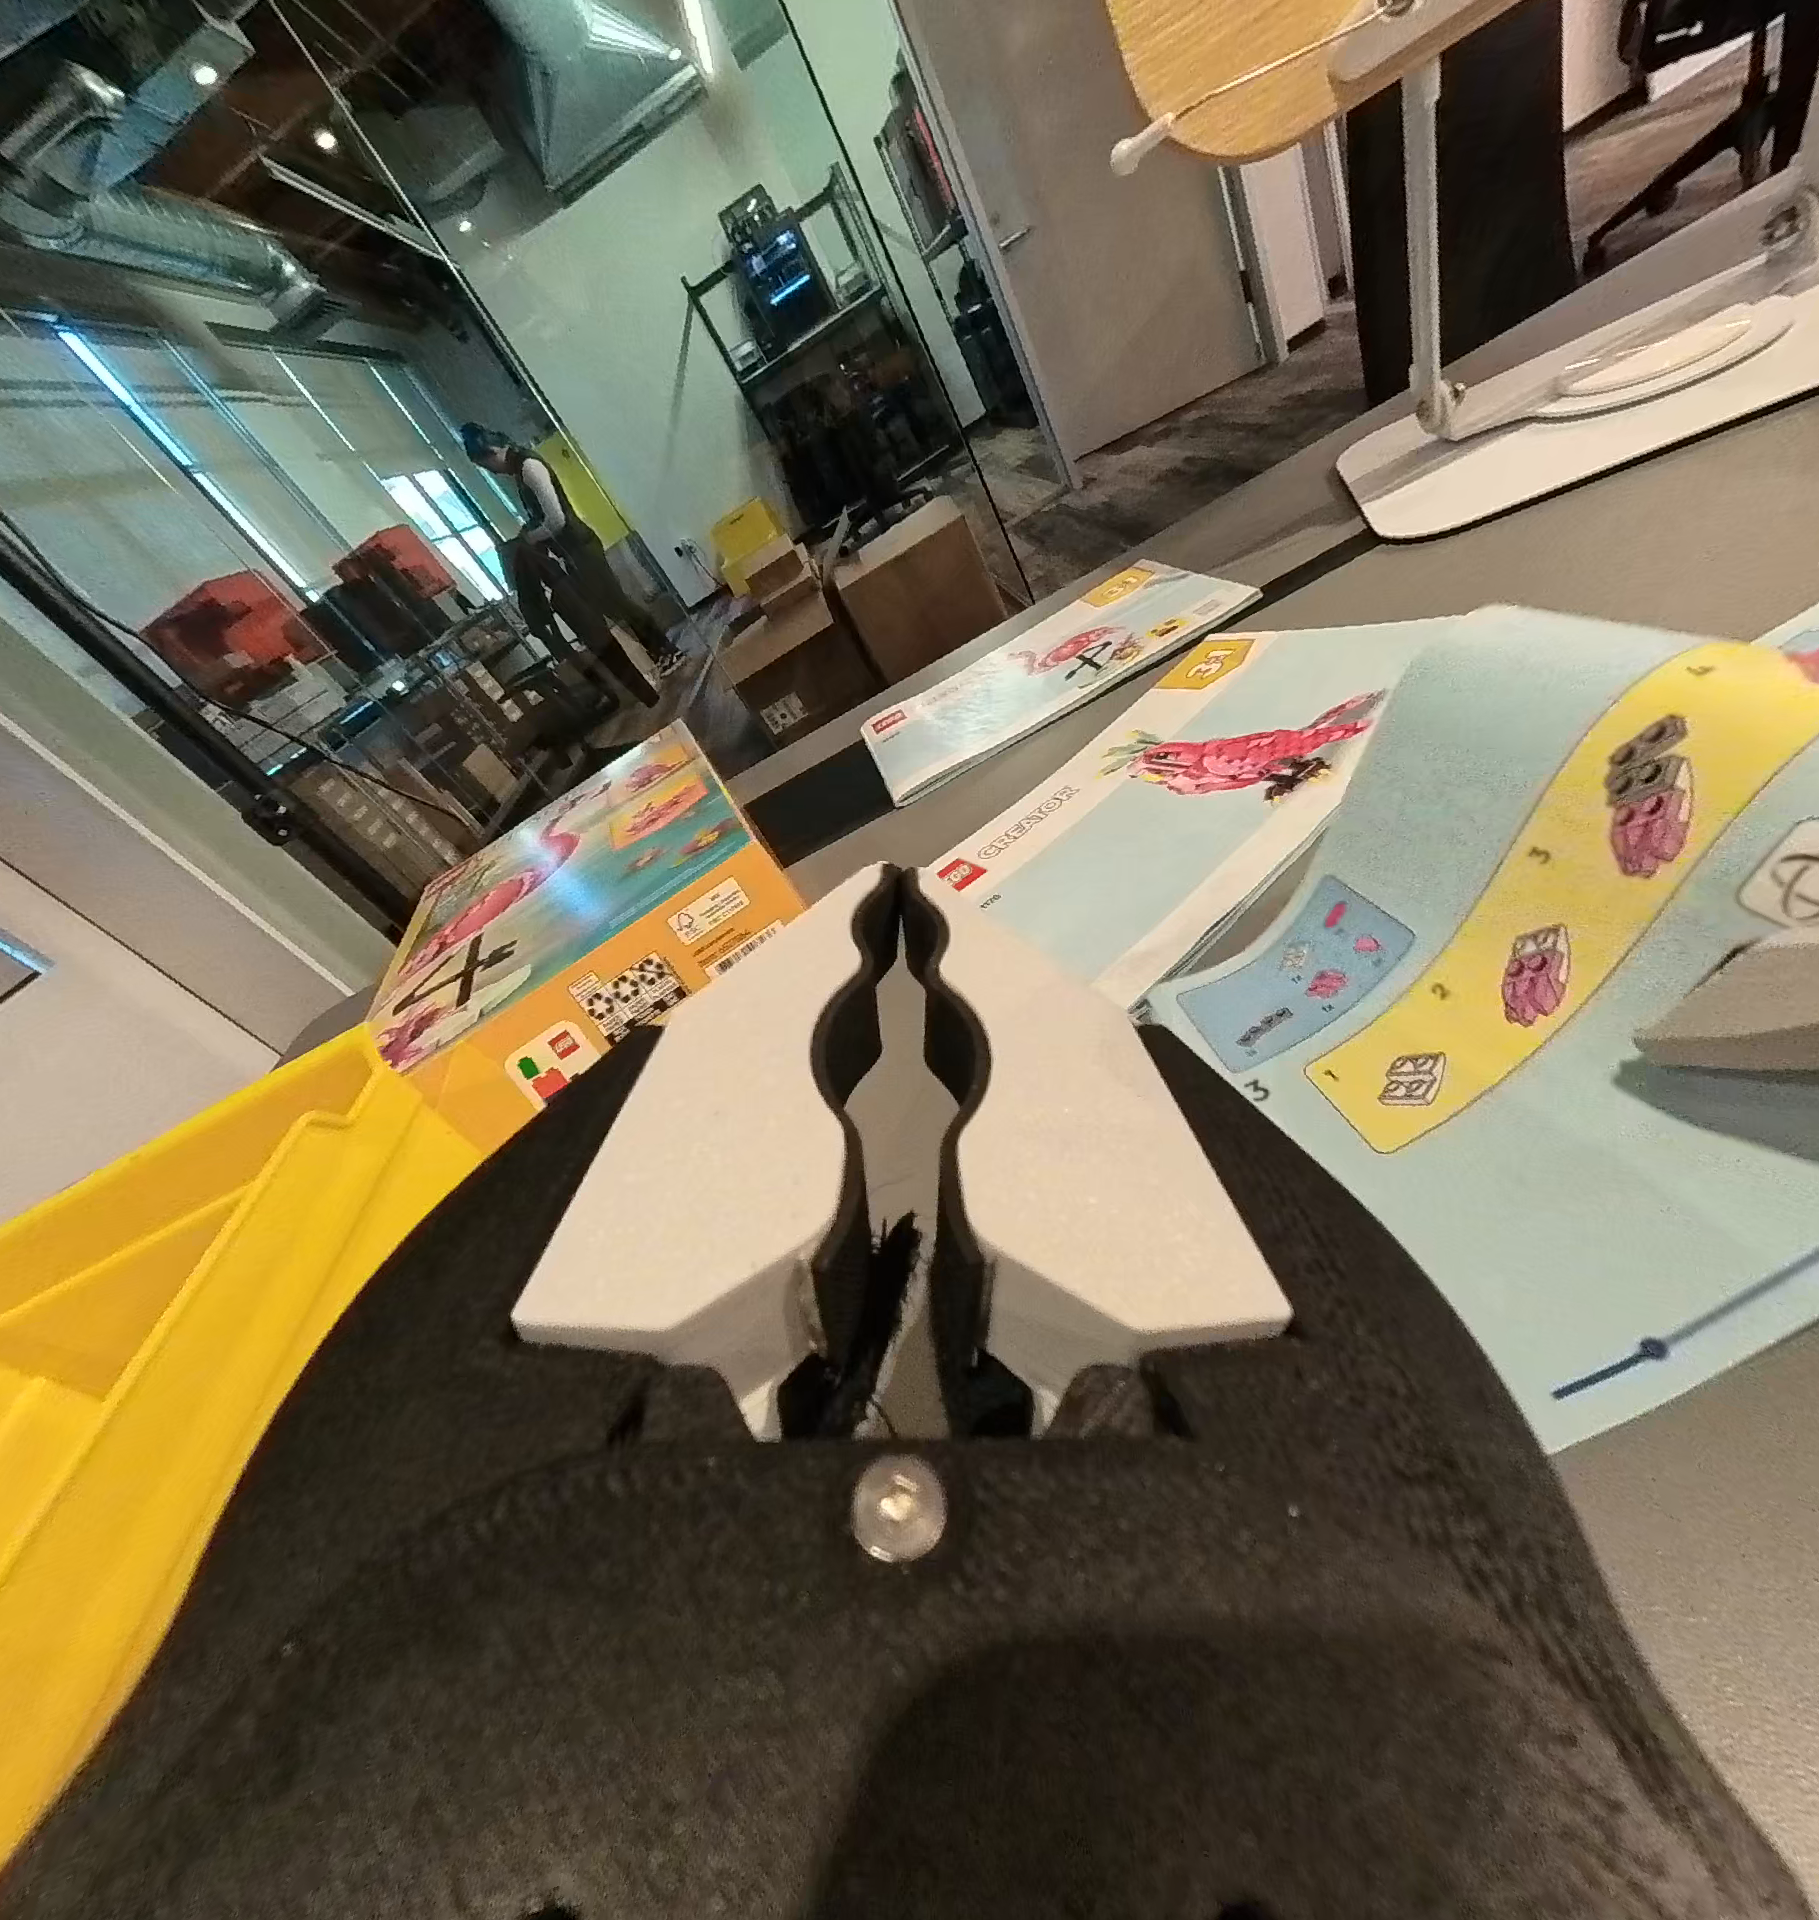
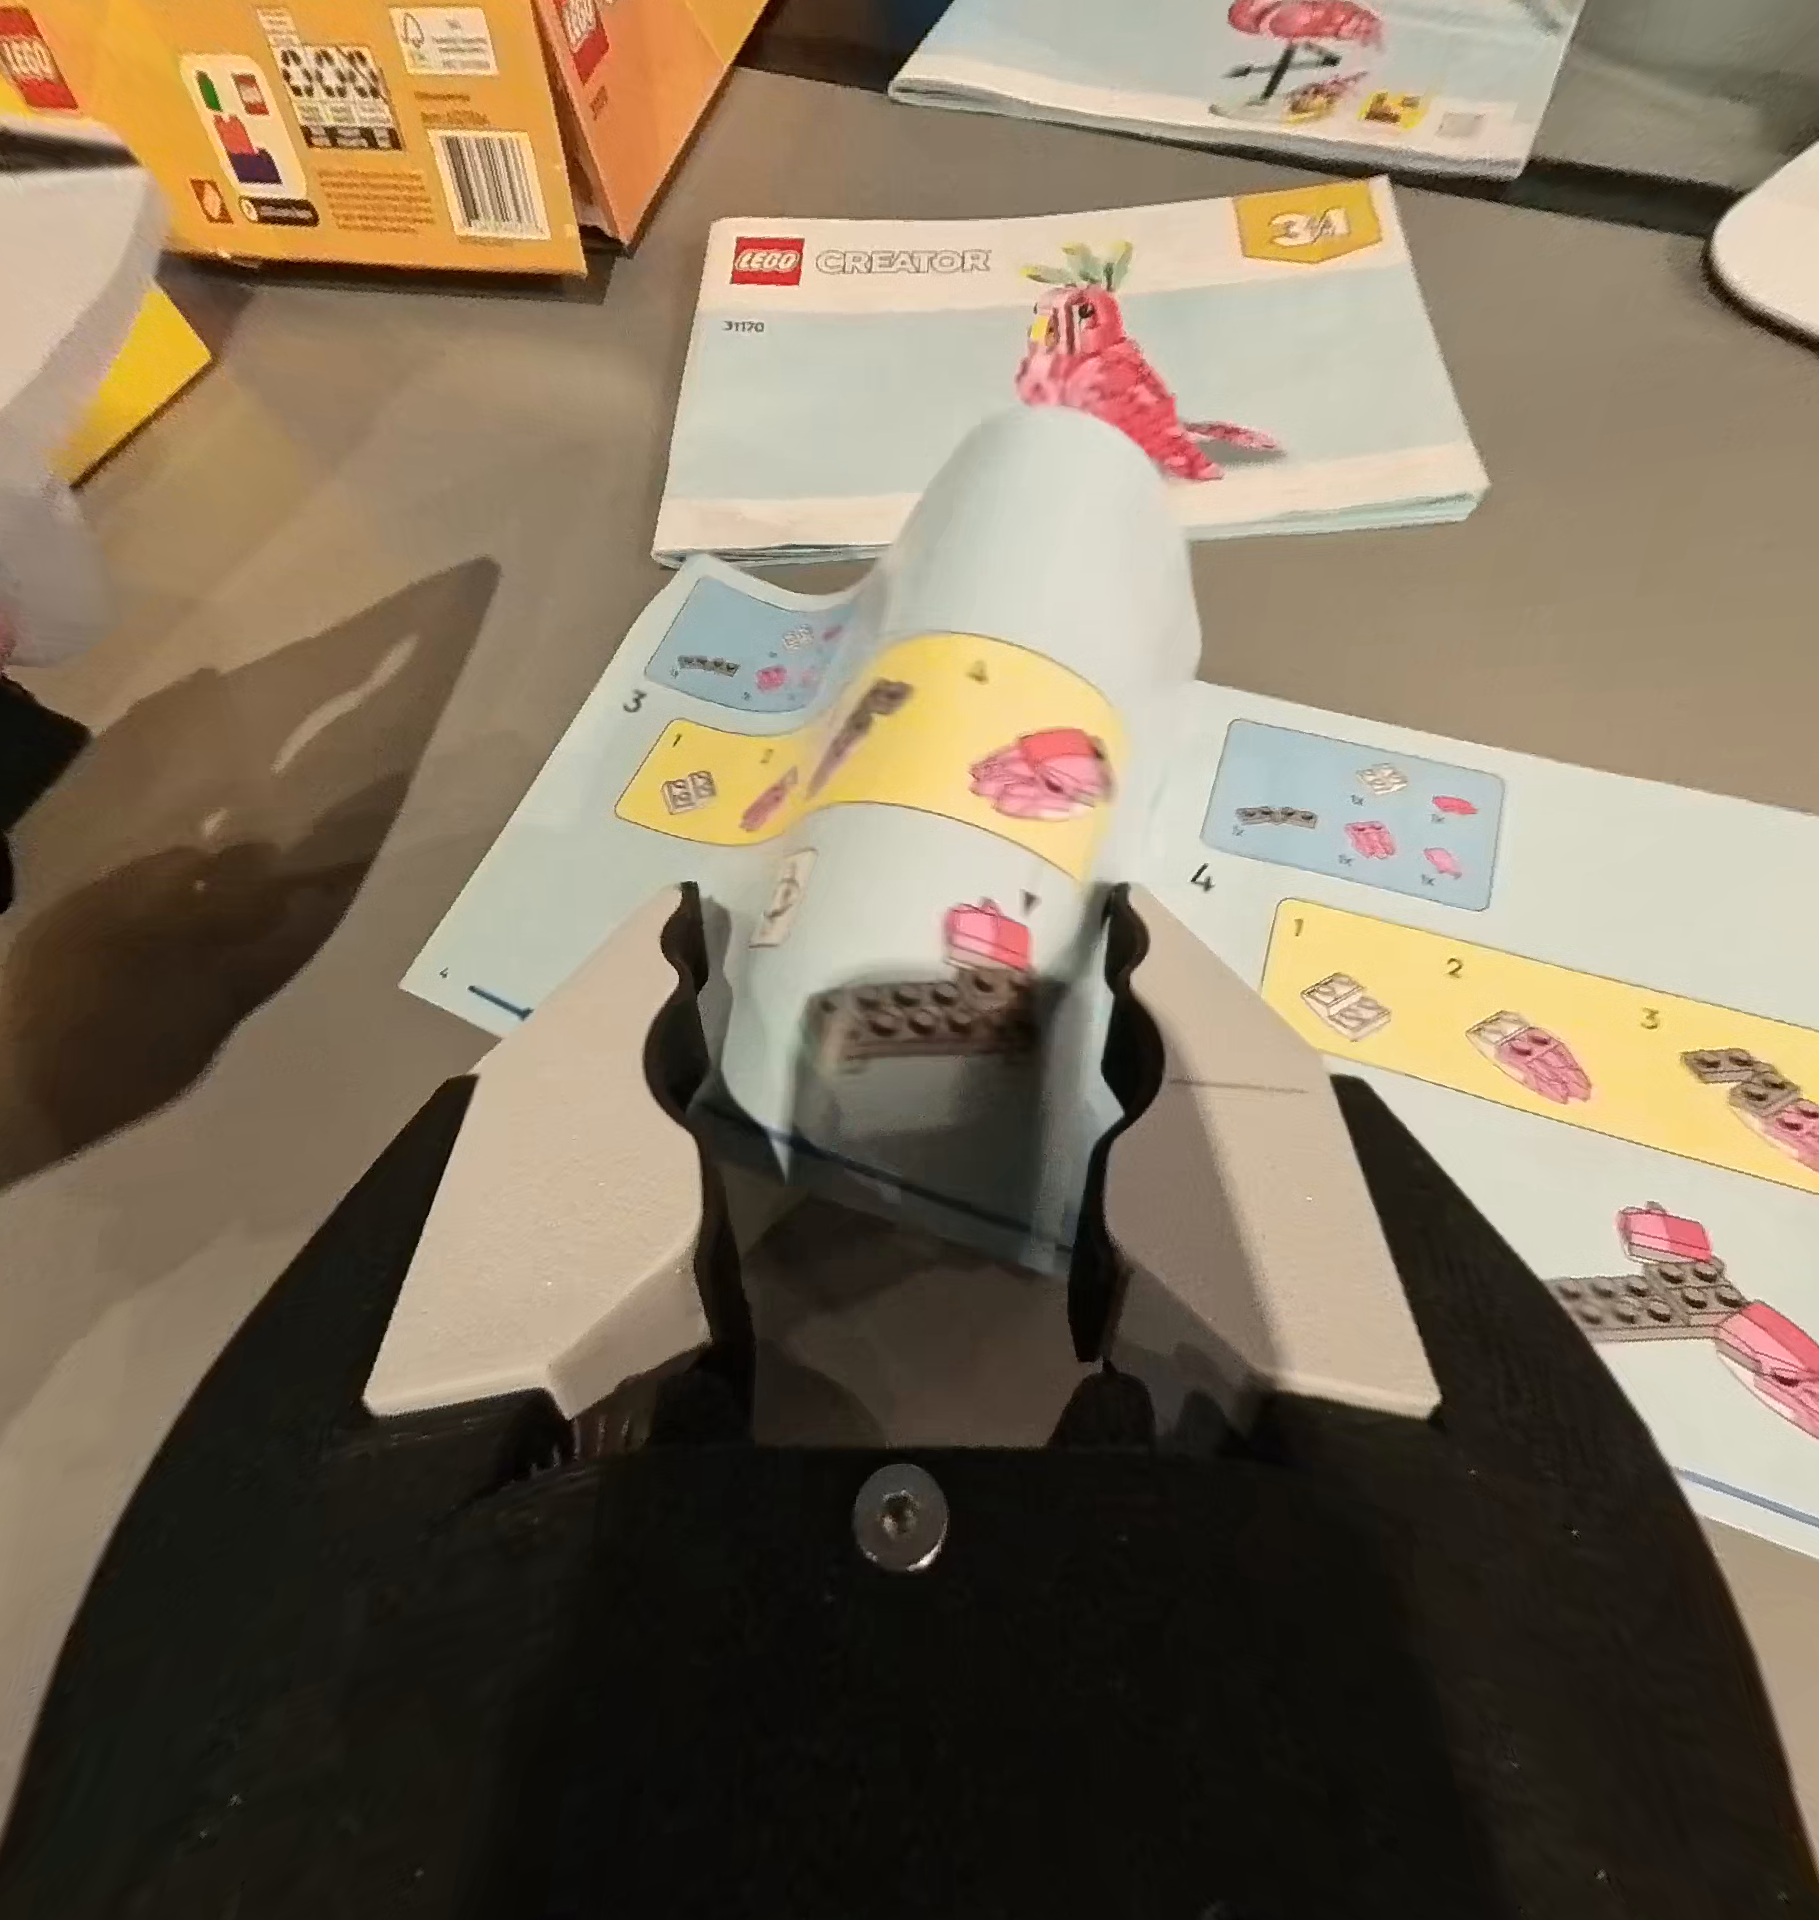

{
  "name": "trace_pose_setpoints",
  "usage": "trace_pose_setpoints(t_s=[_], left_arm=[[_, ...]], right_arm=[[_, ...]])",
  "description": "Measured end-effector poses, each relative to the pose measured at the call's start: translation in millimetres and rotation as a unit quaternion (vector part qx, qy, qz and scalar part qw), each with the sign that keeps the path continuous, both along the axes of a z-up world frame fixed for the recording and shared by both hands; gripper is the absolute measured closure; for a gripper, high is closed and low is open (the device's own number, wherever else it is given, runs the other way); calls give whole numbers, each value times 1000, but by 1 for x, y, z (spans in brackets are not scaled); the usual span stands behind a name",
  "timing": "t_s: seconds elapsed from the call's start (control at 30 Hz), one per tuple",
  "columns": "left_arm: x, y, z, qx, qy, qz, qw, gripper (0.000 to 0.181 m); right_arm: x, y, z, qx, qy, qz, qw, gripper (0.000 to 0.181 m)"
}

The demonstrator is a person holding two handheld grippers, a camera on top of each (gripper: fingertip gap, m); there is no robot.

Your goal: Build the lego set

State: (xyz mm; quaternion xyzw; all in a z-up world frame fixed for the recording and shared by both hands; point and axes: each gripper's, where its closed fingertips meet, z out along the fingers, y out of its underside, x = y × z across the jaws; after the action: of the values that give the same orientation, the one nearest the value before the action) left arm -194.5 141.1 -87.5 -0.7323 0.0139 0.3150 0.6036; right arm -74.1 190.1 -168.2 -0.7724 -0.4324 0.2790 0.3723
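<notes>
Bin (image 1: 105, 1299) yellow at left, contents hidden; box (image 2: 365, 135) beside it. Left gripper (image 1: 900, 883) pressed together, empty. Only right view shows right gripper (image 2: 900, 914) spread around curled page (image 2: 988, 727) of open manual (image 2: 1507, 935) on table (image 2: 365, 499).
</notes>
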Motion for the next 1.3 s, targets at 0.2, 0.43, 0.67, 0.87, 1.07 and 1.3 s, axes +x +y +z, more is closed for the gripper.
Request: trace_pose_setpoints(t_s=[0.2,0.43,0.67,0.87,1.07,1.3], left_arm=[[11,7,-11,-28,-9,-32,999,181],[23,10,-14,-42,11,-59,997,181],[8,5,-1,-6,0,-30,1000,181],[-20,-14,19,32,38,31,998,181],[-35,-26,29,58,27,56,996,181],[-40,-31,34,79,11,61,995,181]], right_arm=[[4,11,29,54,49,-4,997,102],[13,-10,64,177,75,158,968,85],[25,-26,33,475,-130,247,835,119],[2,-39,51,547,-101,193,809,181],[-21,-78,35,473,-49,242,845,181],[-21,-95,43,361,42,279,889,151]])
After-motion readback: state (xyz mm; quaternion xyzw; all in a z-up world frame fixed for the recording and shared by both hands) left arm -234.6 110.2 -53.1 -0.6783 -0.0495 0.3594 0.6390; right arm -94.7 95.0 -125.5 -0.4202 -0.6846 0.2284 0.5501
